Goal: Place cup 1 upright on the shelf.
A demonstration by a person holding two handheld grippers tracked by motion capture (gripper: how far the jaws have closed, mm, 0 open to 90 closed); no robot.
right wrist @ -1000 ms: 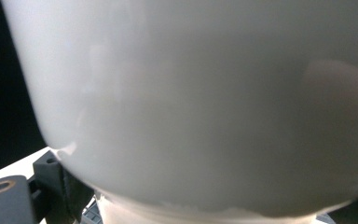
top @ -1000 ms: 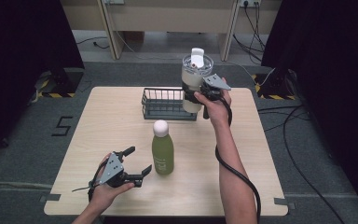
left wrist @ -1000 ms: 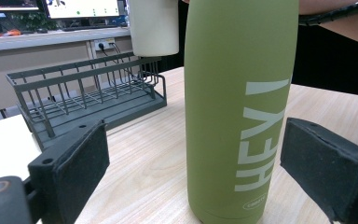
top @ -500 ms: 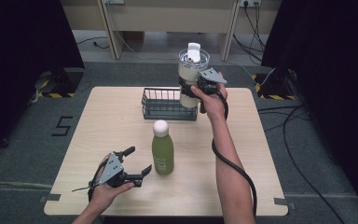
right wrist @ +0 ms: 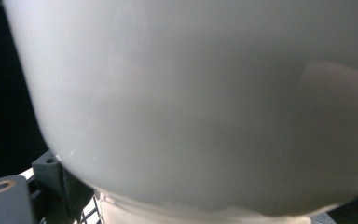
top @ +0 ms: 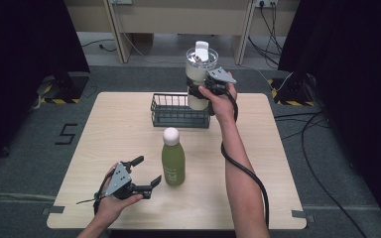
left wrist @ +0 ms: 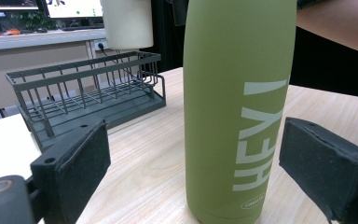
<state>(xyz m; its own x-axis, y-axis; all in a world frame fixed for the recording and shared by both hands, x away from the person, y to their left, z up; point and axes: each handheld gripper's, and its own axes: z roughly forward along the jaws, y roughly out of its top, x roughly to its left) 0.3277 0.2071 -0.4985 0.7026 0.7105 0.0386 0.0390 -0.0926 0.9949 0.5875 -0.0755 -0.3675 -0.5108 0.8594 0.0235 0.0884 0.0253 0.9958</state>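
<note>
A cream tumbler (top: pixel 198 74) with a clear lid hangs upright above the right end of a dark wire basket (top: pixel 178 110), and my right gripper (top: pixel 203 91) is shut on its body. Up close its pale wall (right wrist: pixel 205 102) fills the right gripper view. A green bottle (top: pixel 173 157) with a white cap stands on the table's middle front; it reads "HEY!" (left wrist: pixel 235 102) in the left gripper view. My left gripper (top: pixel 146 172) is open just left of that bottle, low over the table, its pads (left wrist: pixel 81 163) either side of the bottle without touching.
The light wooden table (top: pixel 119 134) has bare room at left and right. The wire basket (left wrist: pixel 88 91) stands behind the bottle. Desk legs and cables lie on the floor beyond the far edge.
My right gripper has carried the tumbler up and leftward, from the basket's right side to above its right end. The left gripper and green bottle have stayed put.
</note>
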